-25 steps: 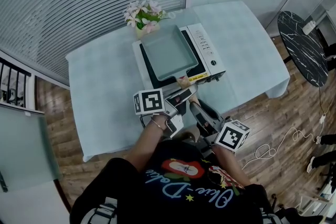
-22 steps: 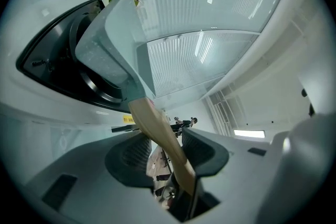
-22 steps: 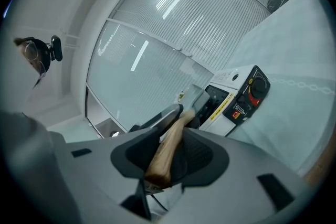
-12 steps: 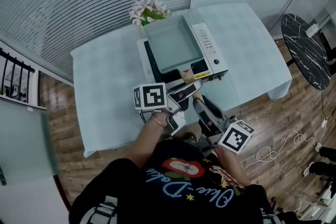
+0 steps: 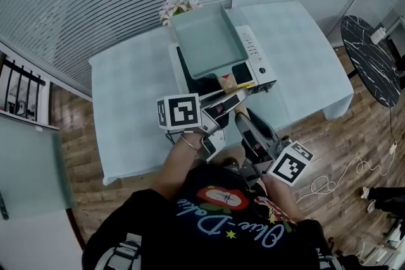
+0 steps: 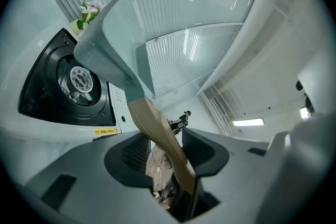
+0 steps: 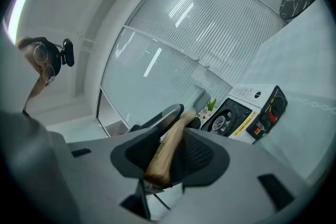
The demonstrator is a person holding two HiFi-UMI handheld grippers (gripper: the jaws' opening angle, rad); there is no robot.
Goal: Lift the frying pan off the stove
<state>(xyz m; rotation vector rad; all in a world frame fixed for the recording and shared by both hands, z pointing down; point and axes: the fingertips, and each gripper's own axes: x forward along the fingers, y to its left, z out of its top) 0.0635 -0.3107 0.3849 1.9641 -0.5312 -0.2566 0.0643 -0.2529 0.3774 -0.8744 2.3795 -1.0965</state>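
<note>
1. The table, covered with a pale blue cloth, fills the middle of the head view. A bunch of flowers stands at its far edge, just behind the stove.

2. The left gripper points level toward the stove, with its marker cube above the person's left wrist. In the left gripper view, the jaws are pinched on the wooden handle. The handle runs up from between the pads to the pan body.

3. The frying pan is a square, pale green pan with raised walls. It is held in the air above the stove, clear of the cooking surface. In the left gripper view, the black burner is exposed below the pan's underside, with a gap between them.

4. The stove is a white single-burner unit with a control strip along its right side. It rests on the table.

5. The right gripper reaches in from the lower right, just beside the left gripper and nearer the person. In the right gripper view, its jaws are also clamped on the wooden handle, close to its free end.

6. A round black table stands well apart at the right edge, above a wooden floor with a light cable lying on it.
</note>
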